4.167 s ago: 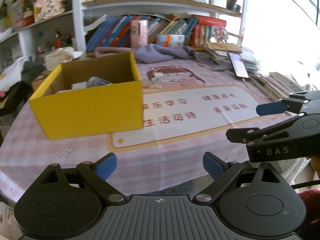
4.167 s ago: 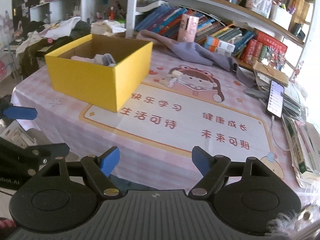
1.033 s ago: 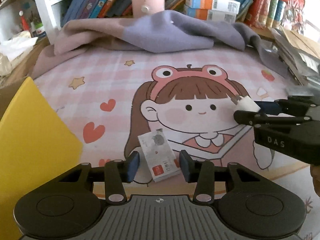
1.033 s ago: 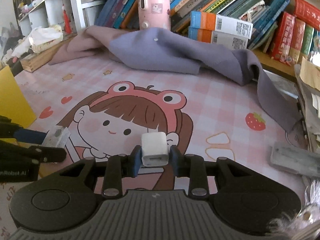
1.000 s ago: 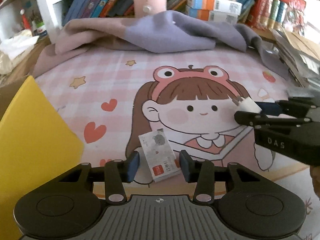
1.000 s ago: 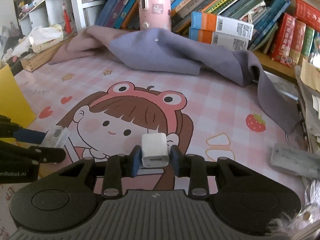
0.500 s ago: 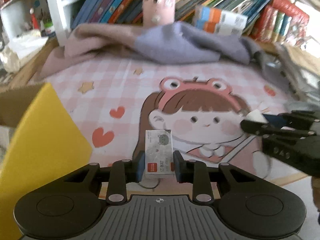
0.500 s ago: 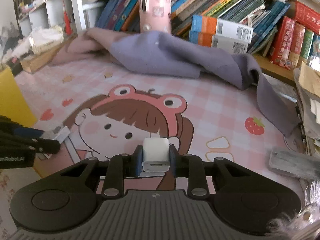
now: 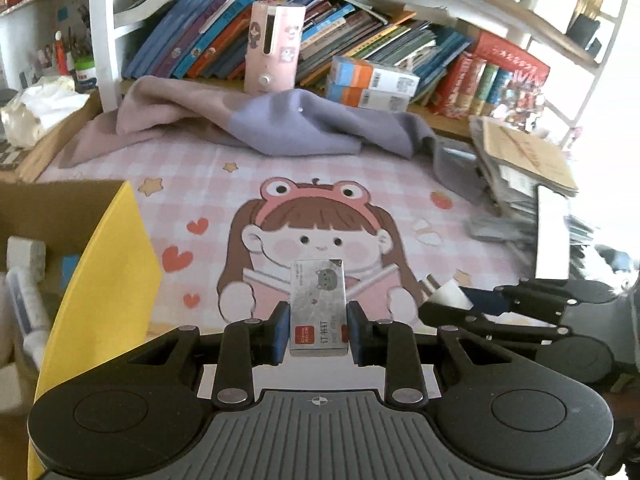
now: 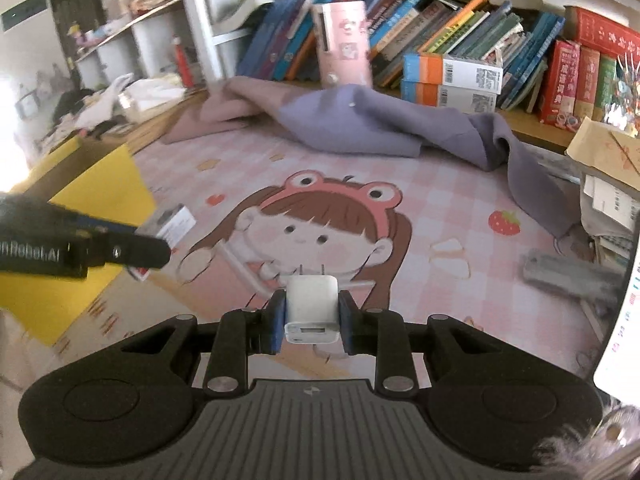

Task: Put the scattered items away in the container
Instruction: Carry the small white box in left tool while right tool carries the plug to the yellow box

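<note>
Bookshelves full of leaning books are filling the top of both views, and a pink case is standing among them. Below the shelves a grey-purple cloth is lying crumpled on a pink checked tablecloth with a cartoon girl printed on it.

At the lower centre of the left wrist view, the left gripper is gripping a small staple box — its blue pads are pressing on both sides of the box, which is sticking up and forward out of them, lifted above the cloth. At the left edge of this view, the yellow cardboard box is standing open, with several small items lying inside.

At the lower centre of the right wrist view, the right gripper is clamping a white charger plug between its pads — the two metal prongs are pointing away from the camera. The yellow box is showing at the middle left of this view too, behind the blurred left gripper.

At the right edge of both views, a pile of papers is lying on the table.
</note>
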A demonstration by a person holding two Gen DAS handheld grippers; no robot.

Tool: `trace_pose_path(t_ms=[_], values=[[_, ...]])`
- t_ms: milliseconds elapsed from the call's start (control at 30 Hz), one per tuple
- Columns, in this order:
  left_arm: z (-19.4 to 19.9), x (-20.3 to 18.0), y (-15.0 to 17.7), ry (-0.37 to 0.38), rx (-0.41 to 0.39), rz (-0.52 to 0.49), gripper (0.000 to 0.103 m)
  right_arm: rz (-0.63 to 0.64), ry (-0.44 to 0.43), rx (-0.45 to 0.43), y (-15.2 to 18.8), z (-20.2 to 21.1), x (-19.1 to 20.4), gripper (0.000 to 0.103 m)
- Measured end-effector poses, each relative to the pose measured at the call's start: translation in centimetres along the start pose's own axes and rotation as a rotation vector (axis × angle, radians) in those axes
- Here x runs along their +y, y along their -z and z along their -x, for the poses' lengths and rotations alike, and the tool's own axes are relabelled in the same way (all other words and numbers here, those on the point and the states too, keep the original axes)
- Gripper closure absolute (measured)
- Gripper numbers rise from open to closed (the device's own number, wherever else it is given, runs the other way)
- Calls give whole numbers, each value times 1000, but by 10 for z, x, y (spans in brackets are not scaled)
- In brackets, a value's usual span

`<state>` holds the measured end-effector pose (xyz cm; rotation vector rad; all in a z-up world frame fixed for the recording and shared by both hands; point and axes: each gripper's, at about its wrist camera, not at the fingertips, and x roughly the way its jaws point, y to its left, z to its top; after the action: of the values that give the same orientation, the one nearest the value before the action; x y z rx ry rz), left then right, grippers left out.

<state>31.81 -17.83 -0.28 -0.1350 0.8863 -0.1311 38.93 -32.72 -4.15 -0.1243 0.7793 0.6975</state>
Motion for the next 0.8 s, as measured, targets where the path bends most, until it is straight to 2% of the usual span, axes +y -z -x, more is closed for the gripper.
trace_pose_path(t_ms=[333,633,800], values=[[54,2,27,72,-13,19,75,26,-4,18,18,49,37,78],[82,15,54,207,-25,32,75,61,98,14,25,82,77,78],[100,25,63,271,-73,6,75,63,158,10,30,99,102,78]])
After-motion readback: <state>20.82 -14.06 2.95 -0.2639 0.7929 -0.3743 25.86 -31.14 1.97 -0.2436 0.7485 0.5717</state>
